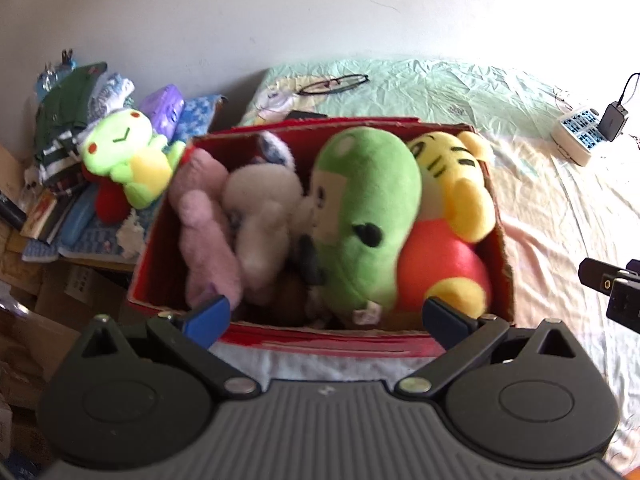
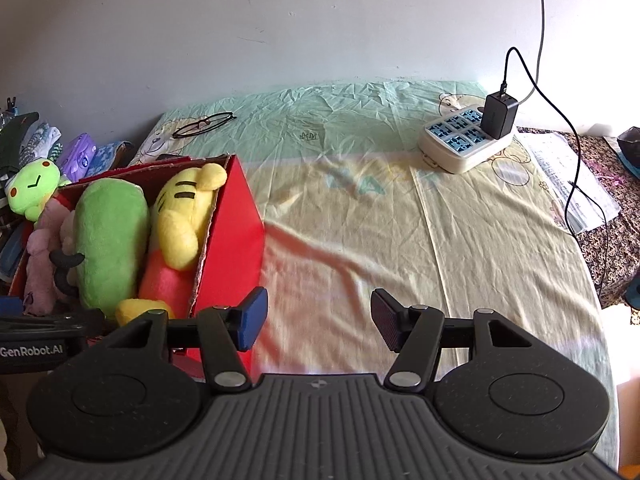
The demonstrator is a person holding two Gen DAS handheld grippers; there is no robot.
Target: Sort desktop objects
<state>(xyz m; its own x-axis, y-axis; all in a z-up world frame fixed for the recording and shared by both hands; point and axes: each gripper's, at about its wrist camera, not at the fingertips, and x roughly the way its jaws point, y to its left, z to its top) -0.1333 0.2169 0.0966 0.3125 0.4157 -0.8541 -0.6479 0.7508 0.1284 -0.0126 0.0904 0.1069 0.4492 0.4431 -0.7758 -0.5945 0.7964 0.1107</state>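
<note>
red box [image 1: 280, 340] of plush sits dead ahead of my left gripper [image 1: 326, 318]; both grippers' jaws apart, empty; right gripper [image 2: 320, 322] beside it.

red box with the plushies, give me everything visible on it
The red box is open-topped cardboard, red outside and inside, with raw brown cut edges and a worn near rim. It sits upright on the bedsheet by the bed's left edge, packed with a green plush, yellow tiger plush, pink plush and white plush. Neither hand-held gripper touches it.
</note>
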